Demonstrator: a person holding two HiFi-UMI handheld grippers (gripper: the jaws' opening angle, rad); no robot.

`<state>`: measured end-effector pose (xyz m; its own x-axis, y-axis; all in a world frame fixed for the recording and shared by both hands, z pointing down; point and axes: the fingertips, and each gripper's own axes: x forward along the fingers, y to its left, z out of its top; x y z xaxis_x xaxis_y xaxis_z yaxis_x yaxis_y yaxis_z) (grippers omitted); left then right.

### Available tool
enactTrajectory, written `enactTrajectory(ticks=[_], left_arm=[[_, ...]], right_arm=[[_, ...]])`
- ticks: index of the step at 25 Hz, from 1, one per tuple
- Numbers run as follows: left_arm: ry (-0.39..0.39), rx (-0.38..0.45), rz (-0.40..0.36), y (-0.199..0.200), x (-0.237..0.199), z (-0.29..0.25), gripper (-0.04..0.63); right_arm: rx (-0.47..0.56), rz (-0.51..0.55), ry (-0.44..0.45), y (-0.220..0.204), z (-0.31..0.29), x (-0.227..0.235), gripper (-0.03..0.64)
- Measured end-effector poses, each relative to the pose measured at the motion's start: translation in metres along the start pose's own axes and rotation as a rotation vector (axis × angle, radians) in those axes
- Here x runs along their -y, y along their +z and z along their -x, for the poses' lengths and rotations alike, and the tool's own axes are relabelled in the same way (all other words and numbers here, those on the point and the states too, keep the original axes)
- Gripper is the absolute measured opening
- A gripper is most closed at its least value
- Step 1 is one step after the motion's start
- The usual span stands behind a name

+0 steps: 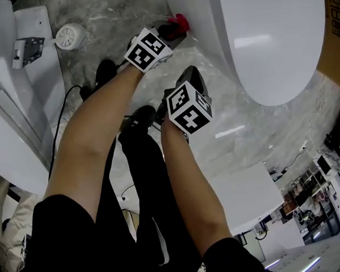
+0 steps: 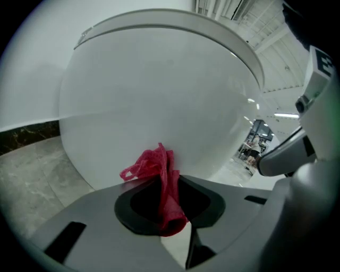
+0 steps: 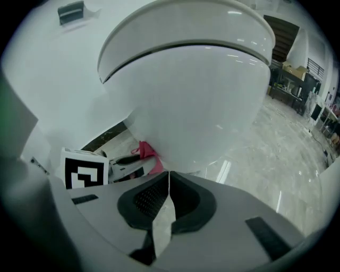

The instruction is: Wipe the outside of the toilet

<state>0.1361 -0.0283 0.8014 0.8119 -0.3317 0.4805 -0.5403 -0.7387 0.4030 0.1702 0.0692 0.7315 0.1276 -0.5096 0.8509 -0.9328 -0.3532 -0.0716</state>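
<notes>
- The left gripper (image 2: 171, 187) has its jaws clenched on a red cloth (image 2: 155, 166). A crumpled bunch of the cloth sticks out past the tips.
- The cloth lies against the low outer wall of the toilet (image 2: 159, 90), just above the marbled floor (image 2: 32, 175).
- The toilet is white and glossy, with its lid down.
- In the head view the toilet (image 1: 267, 42) fills the upper right. The left gripper (image 1: 173, 30) and cloth (image 1: 179, 22) sit at its base, at the bowl's left edge.
- The right gripper (image 3: 169, 175) has its jaws pressed together with nothing between them. It points at the rounded front of the toilet (image 3: 202, 90), apart from it.
- In the head view the right gripper (image 1: 191, 76) hangs over the floor (image 1: 238, 134), near the left one and closer to the person.
- The right gripper view also shows the left gripper (image 3: 125, 166) and the cloth (image 3: 145, 150) low against the bowl.
</notes>
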Motion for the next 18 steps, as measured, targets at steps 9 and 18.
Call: enactTrajectory(ticks=[9,18], left_arm=[[-0.125,-0.057,0.069,-0.028,0.050,0.026,0.097],[0.117,0.008,-0.024,0.066,-0.166,0.084,0.097]], right_arm=[[-0.037,0.024,-0.022,-0.008,0.015,-0.008,0.037],[0.059,0.070,0.138,0.069,-0.036,-0.154,0.037]])
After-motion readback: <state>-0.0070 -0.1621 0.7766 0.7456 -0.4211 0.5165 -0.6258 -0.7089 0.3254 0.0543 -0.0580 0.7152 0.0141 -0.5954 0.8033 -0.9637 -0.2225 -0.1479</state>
